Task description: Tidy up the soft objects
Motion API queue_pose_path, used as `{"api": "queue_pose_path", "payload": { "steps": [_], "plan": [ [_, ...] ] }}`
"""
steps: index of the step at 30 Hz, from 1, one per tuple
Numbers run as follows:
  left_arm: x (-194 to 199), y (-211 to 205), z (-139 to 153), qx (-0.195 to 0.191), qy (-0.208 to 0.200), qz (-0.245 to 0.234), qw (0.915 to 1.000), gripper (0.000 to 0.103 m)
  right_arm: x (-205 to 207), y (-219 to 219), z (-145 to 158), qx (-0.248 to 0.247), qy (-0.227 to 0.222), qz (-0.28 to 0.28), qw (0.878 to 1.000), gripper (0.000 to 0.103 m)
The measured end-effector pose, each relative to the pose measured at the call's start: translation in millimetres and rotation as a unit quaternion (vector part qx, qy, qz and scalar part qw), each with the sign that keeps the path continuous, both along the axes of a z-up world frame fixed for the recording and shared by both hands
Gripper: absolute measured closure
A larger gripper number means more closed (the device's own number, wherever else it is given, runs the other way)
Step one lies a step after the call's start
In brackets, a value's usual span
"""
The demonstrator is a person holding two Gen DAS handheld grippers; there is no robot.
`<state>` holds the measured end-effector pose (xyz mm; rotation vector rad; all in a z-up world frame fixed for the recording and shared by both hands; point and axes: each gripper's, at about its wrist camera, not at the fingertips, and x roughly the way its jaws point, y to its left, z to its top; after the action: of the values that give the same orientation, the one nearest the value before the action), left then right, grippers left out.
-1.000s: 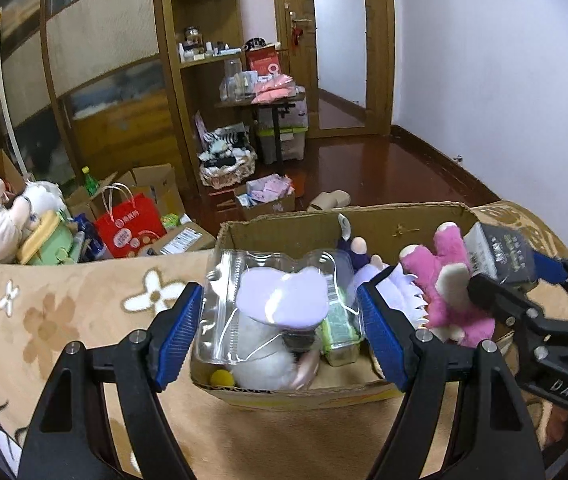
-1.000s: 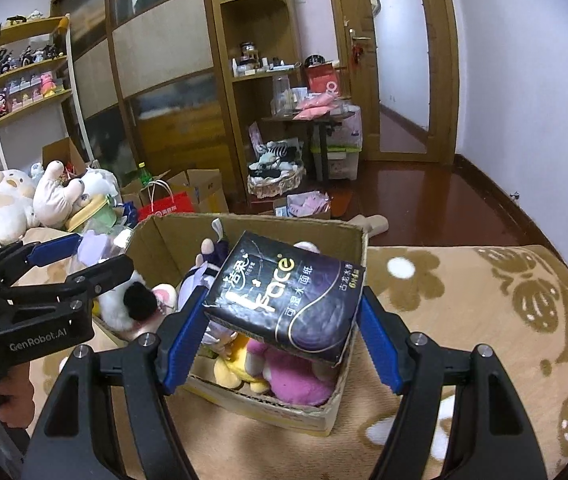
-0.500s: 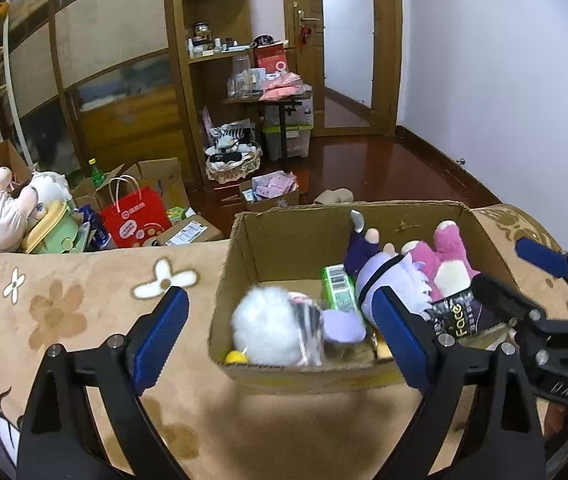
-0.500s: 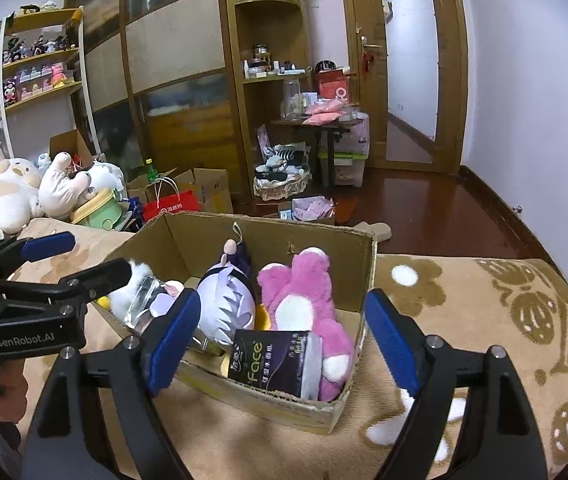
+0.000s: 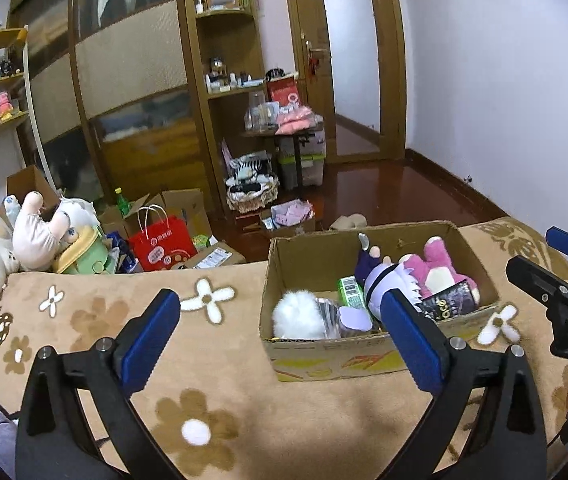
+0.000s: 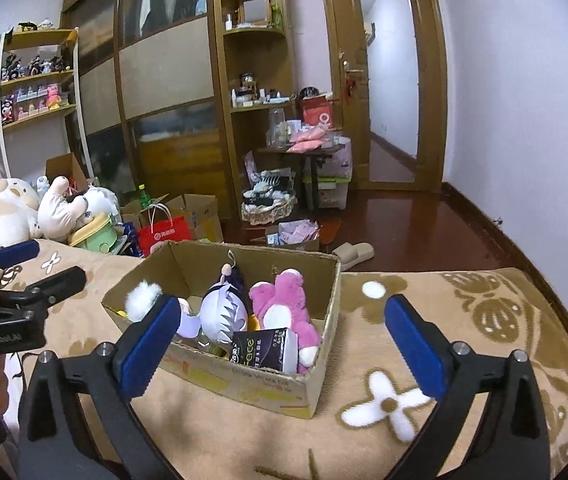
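A cardboard box (image 5: 324, 352) (image 6: 268, 388) stands on the flowered blanket. It holds a pink plush (image 5: 436, 268) (image 6: 284, 300), a purple-and-white plush (image 5: 380, 280) (image 6: 224, 312), a white fluffy toy in a clear pack (image 5: 300, 316) (image 6: 140, 300), a green packet (image 5: 350, 290) and a black tissue pack (image 5: 450, 300) (image 6: 262, 348). My left gripper (image 5: 280, 340) is open and empty, in front of the box. My right gripper (image 6: 280, 344) is open and empty, also in front of the box. Each gripper shows in the other's view: the right (image 5: 560, 276), the left (image 6: 24, 272).
Large plush toys (image 5: 12, 236) (image 6: 24, 212) lie at the blanket's left end. Beyond the bed are a red paper bag (image 5: 162, 242), open cartons, a basket (image 6: 268, 204), shelves and a door. The blanket (image 5: 212, 392) spreads all around the box.
Both grippers let go of their loads into the box, the left the clear-packed toy and the right the black tissue pack, then opened wide and drew back from the box.
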<state>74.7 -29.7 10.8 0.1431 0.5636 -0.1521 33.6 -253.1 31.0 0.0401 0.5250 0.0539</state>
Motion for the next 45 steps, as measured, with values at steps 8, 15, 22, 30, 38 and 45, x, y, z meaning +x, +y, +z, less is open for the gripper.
{"api": "queue_pose_path", "payload": {
  "steps": [8, 15, 22, 30, 38, 45],
  "plan": [
    [-27.3, 22.0, 13.1, -0.016, -0.017, 0.024, 0.9994, 0.001, -33.5, -1.8, 21.1, 0.004, -0.023, -0.016, 1.000, 0.000],
    [-55.2, 32.1, 23.1, -0.018, -0.038, 0.030, 0.9987, 0.001, -62.7, -4.4, 35.9, 0.014, -0.043, -0.028, 0.999, 0.000],
    [-85.0, 30.2, 31.2, -0.011, -0.075, 0.025, 0.9968, 0.001, -89.7, -0.7, 46.4, 0.013, -0.061, -0.038, 0.997, 0.000],
    [-102.6, 34.7, 30.7, -0.013, -0.079, 0.029, 0.9964, 0.001, -113.1, -4.2, 41.3, 0.018, -0.068, -0.056, 0.996, 0.000],
    [-109.6, 37.1, 25.9, -0.019, -0.079, 0.025, 0.9964, 0.001, -121.0, -7.4, 33.9, 0.016, -0.078, -0.067, 0.995, 0.000],
    [-107.7, 32.9, 18.2, -0.007, -0.079, 0.033, 0.9963, 0.001, -123.6, -11.7, 30.4, 0.016, -0.079, -0.073, 0.994, 0.000]
  ]
}}
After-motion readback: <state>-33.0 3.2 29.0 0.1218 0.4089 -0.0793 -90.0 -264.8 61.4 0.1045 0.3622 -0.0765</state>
